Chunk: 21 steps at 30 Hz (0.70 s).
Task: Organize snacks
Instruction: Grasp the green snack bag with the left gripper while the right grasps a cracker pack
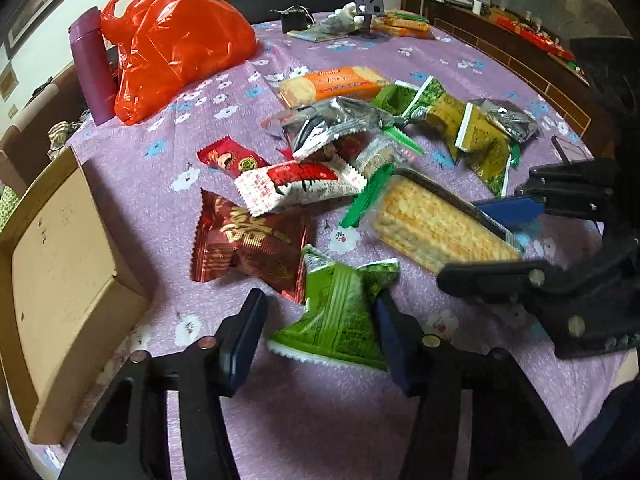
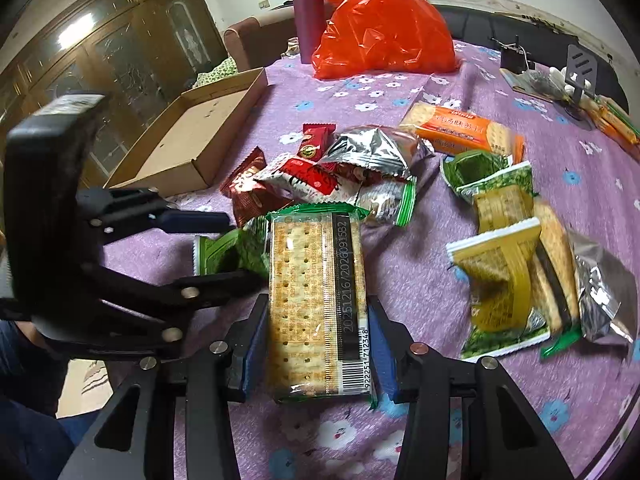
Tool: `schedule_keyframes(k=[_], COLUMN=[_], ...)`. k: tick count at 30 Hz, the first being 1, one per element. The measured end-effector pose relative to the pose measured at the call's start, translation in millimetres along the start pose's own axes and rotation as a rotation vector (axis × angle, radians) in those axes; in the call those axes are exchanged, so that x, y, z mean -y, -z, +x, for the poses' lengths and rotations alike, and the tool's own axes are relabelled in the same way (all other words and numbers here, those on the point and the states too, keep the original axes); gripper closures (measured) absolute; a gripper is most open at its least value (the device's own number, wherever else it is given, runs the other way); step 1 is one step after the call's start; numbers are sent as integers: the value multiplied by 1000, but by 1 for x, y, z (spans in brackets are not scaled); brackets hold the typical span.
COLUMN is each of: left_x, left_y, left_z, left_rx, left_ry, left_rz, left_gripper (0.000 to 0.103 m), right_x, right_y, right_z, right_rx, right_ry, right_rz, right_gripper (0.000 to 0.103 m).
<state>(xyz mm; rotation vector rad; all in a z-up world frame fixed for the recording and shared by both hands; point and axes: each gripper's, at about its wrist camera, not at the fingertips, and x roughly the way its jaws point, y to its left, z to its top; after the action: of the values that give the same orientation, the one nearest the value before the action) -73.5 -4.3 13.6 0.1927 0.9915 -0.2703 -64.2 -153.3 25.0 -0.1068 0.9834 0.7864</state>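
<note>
The table [image 1: 132, 168] fills both views, the cardboard box [image 1: 60, 264] at left of the left view. The right gripper [image 2: 316, 344] pinches the cracker pack [image 2: 316, 300] at lower centre; lift it level. The left gripper [image 1: 320, 332] straddles the green packet [image 1: 336, 320], not clearly clamped: close squarely first.

Cardboard tray [image 2: 192, 136]: left of the snack pile.
Plastic bag [image 2: 384, 24]: behind the pile, thermos [image 2: 307, 20] touching its left.
Cracker pack [image 2: 318, 300]: nearest, before the pile.
</note>
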Motion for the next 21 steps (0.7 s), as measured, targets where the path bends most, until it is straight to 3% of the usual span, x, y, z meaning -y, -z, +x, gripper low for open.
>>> schedule_keyframes(k=[7,9,21], left_x=[8,9,10], left_y=[1,1,3], left_z=[1,0,1], left_rx=[35,40,55], left_ry=[-60,-65,-108], left_rz=[-6,-11,-10], left_gripper=[57,73,72], right_x=[1,0,-1], right_y=[6,6,8], right_z=[-4,-5,-6], right_rx=[17,23,28], right_ry=[-3,0,5], right_rz=[23,24,28], right_gripper=[53,53,53])
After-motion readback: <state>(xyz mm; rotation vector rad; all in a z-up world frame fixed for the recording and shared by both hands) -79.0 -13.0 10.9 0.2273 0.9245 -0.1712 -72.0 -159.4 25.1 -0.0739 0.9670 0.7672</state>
